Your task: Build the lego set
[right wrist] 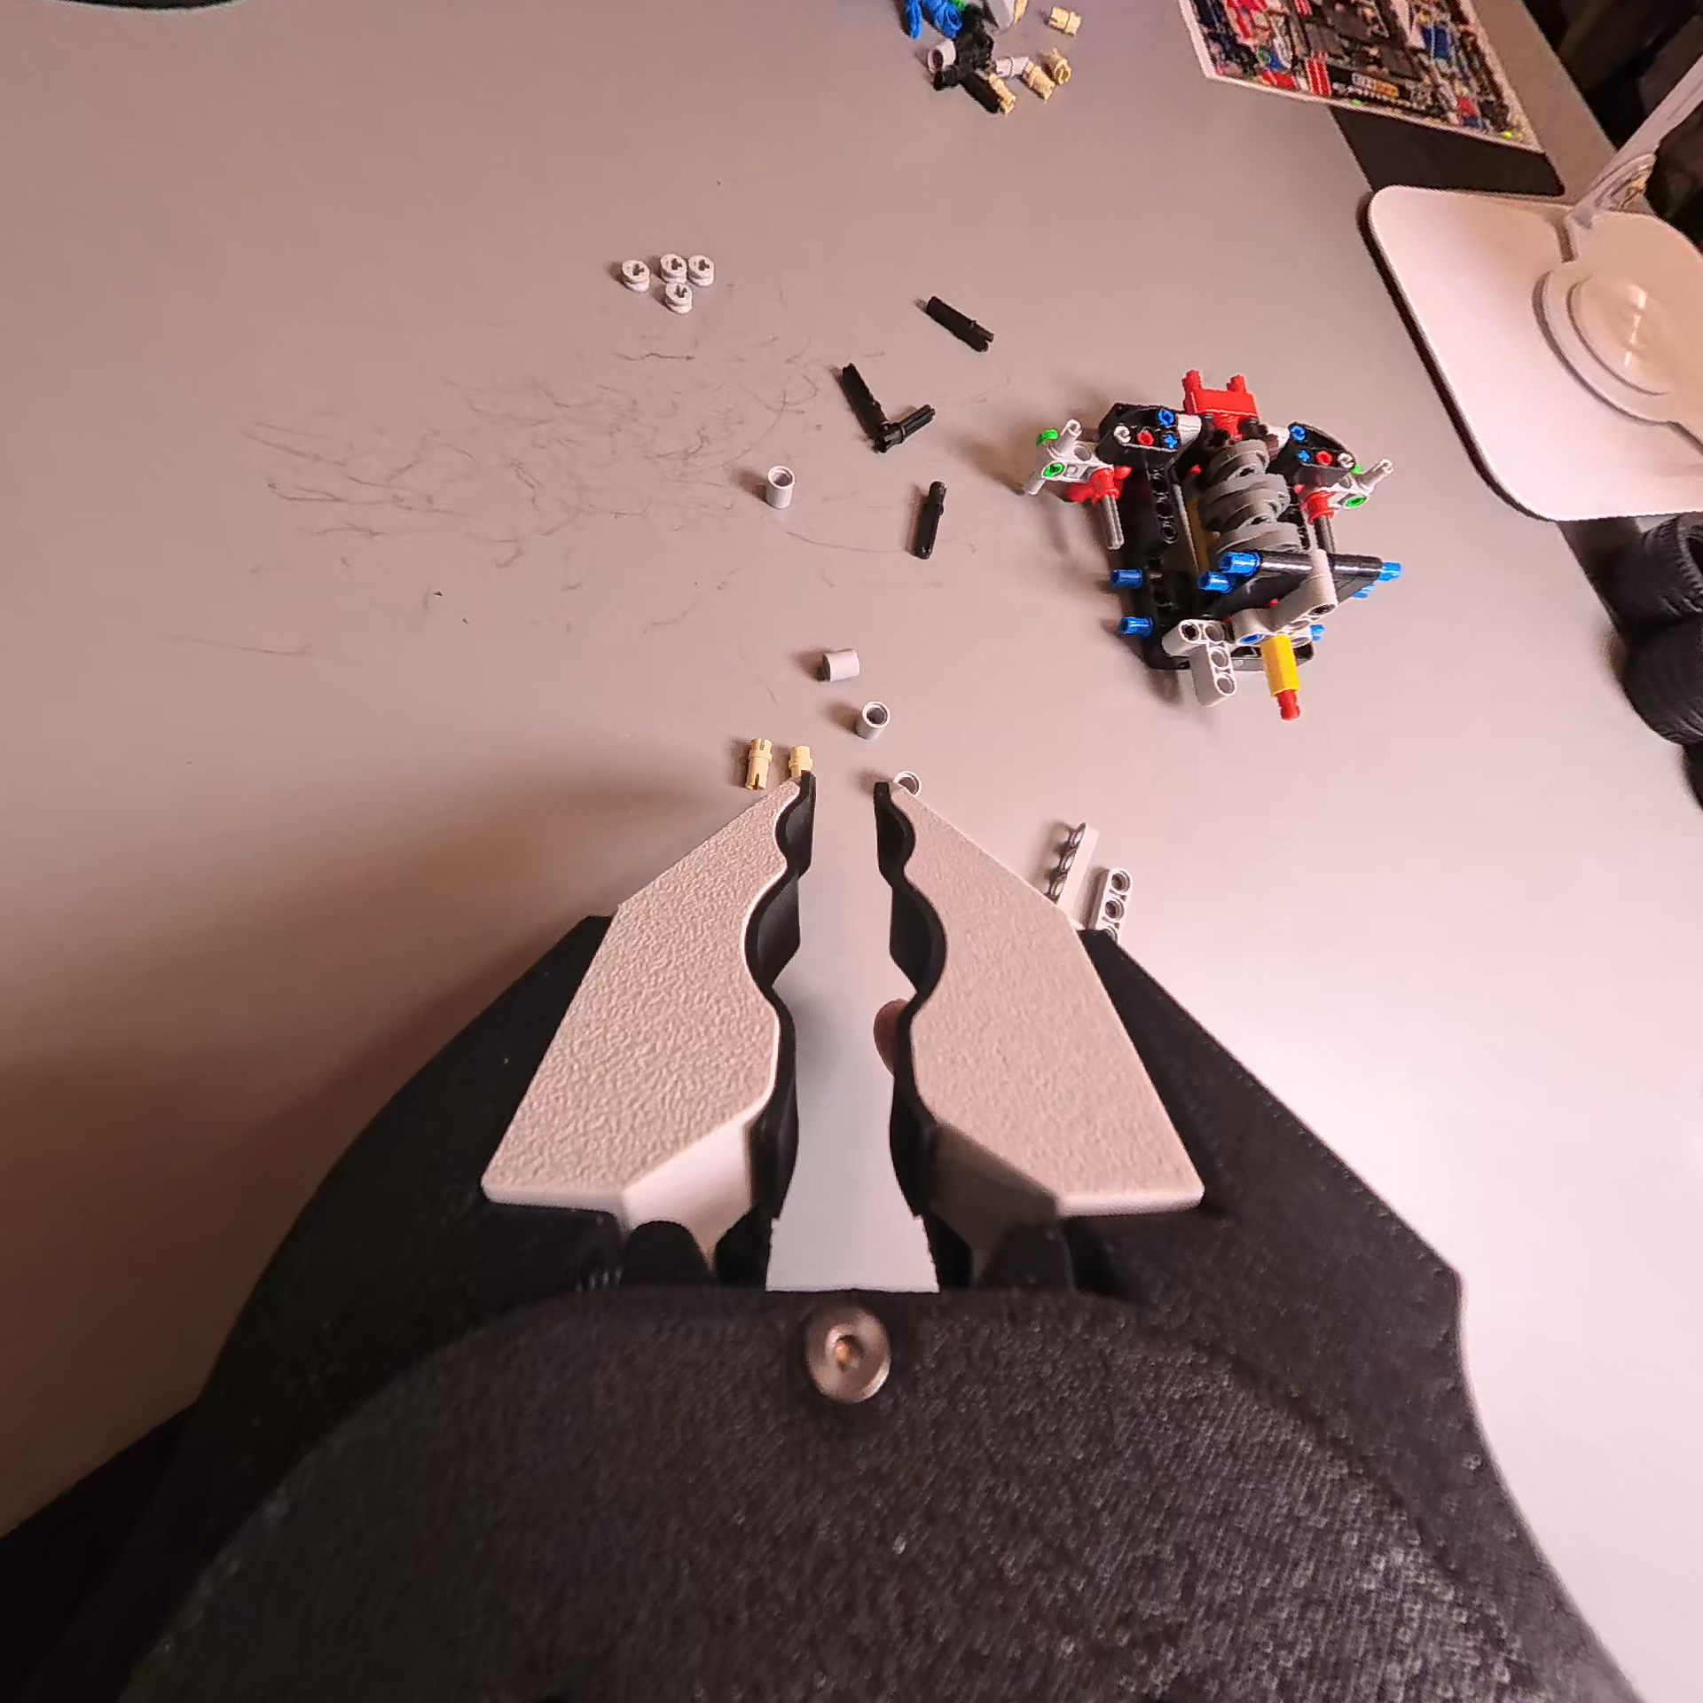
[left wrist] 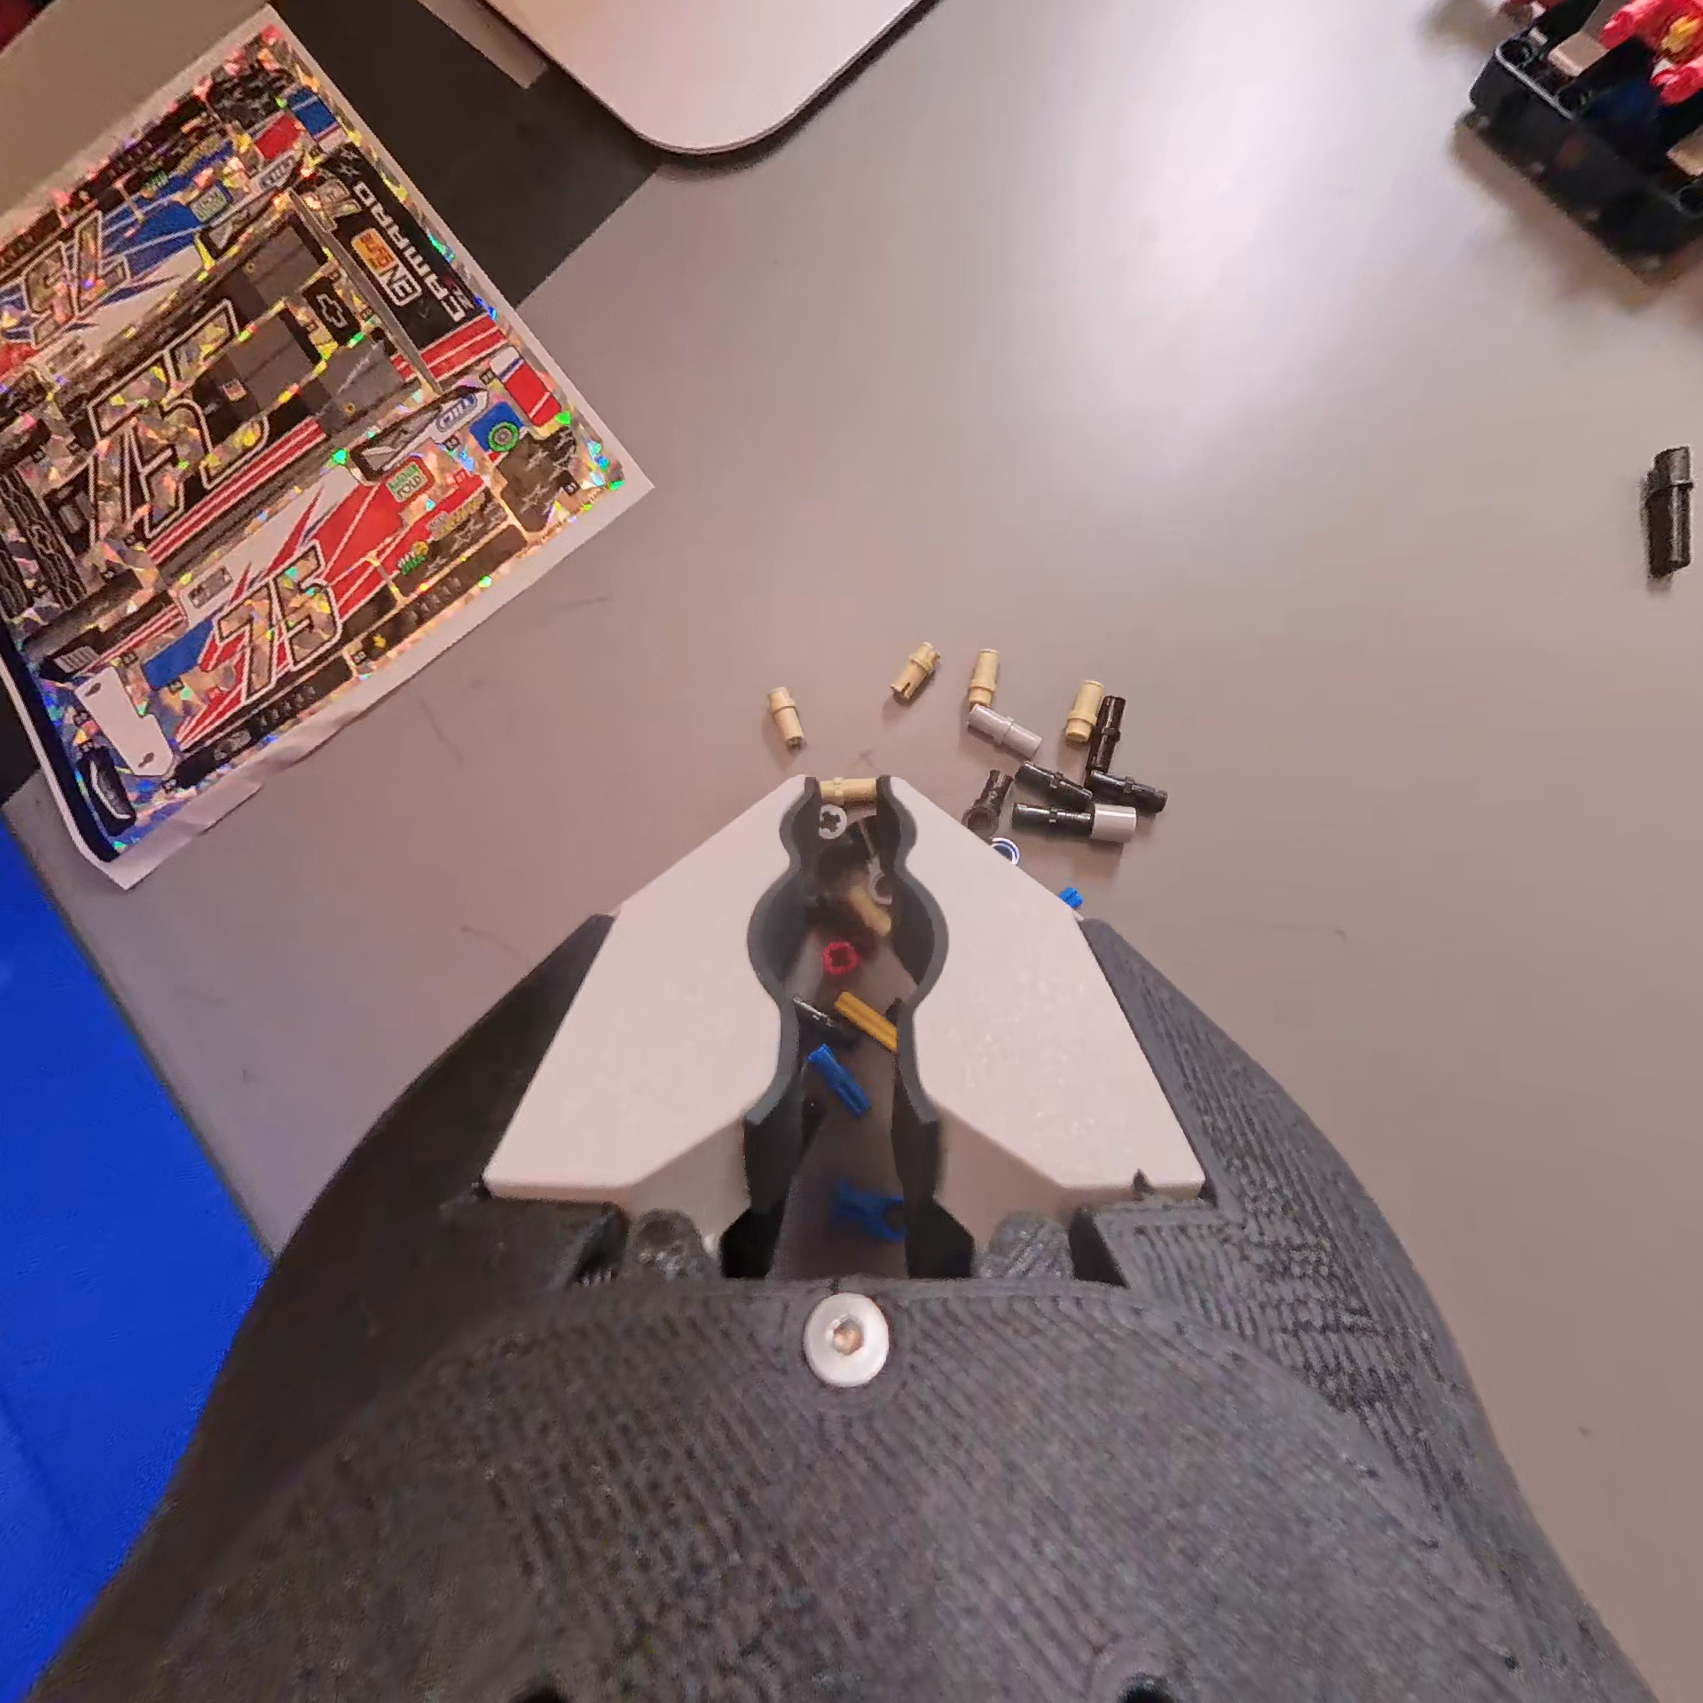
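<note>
My left gripper [left wrist: 849, 789] is shut on a tan pin [left wrist: 849, 789] at its fingertips, above a heap of small loose parts. More tan pins [left wrist: 982, 677], black pins [left wrist: 1052, 785] and grey pins [left wrist: 1003, 727] lie just beyond it on the grey table. My right gripper [right wrist: 844, 786] is open and empty, low over the table. Two tan pins [right wrist: 775, 763] lie just left of its left fingertip and a grey bush [right wrist: 907, 783] touches the right tip. The partly built black, grey and red model [right wrist: 1216, 534] stands ahead to the right; its corner shows in the left wrist view [left wrist: 1603, 138].
A shiny sticker sheet [left wrist: 240, 442] lies to the left. A white lamp base [right wrist: 1520, 341] and the instruction booklet [right wrist: 1355, 55] are at the far right. Grey bushes [right wrist: 671, 276], black pins [right wrist: 885, 405] and small grey beams [right wrist: 1092, 880] are scattered ahead. A lone black pin [left wrist: 1670, 521] lies right. About 35 cm separates my left fingertips from my right.
</note>
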